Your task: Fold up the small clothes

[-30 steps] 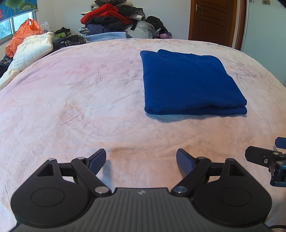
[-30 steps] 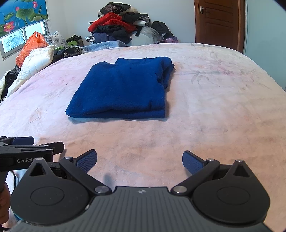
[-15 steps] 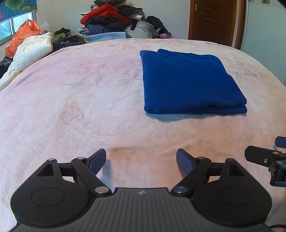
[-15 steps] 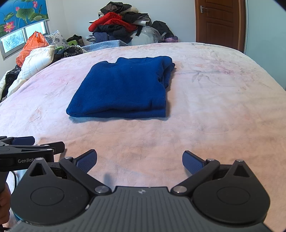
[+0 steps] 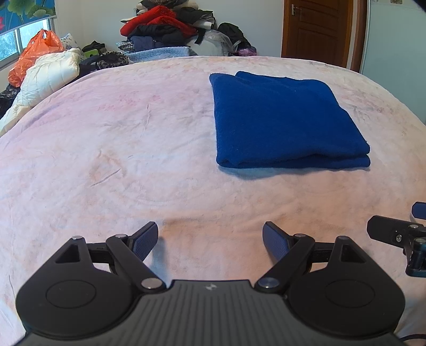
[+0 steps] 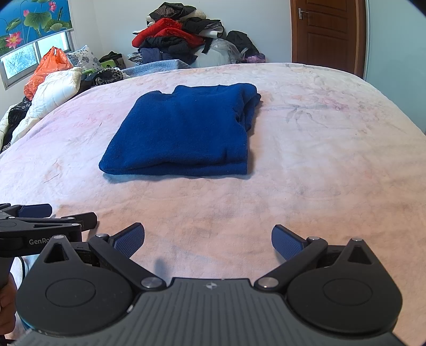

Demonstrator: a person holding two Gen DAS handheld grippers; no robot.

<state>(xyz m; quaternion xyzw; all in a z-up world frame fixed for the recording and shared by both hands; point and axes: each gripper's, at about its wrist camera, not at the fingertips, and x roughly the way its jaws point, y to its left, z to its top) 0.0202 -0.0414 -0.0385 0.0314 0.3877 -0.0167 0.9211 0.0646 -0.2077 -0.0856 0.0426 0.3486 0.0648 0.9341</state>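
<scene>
Bed point(image 5: 133, 149), pale pink blanket with faint floral print, filled the space ahead of the jaws; heap of clothes point(image 5: 170, 29) beyond its far edge against a white wall point(image 5: 87, 24); brown wooden door point(image 6: 324, 32) far right; window point(image 6: 34, 58) with lotus-print blind point(image 6: 32, 24) far left, daylit; orange plastic bag point(image 5: 37, 53) and white quilted jacket point(image 5: 45, 77) beneath.

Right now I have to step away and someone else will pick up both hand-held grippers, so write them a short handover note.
Left hand-held gripper: open, empty, hovering over the bed's pink blanket.
Right hand-held gripper: open, empty, beside the left one.
Blue garment: lies folded into a flat rectangle in the middle of the bed, ahead of both grippers, touched by neither.
Done: this piece looks folded; its right edge shows bunched layers.
Left: perhaps tidy that edge. A clothes pile sits beyond the bed; whether it belongs to the job is unclear.
</scene>
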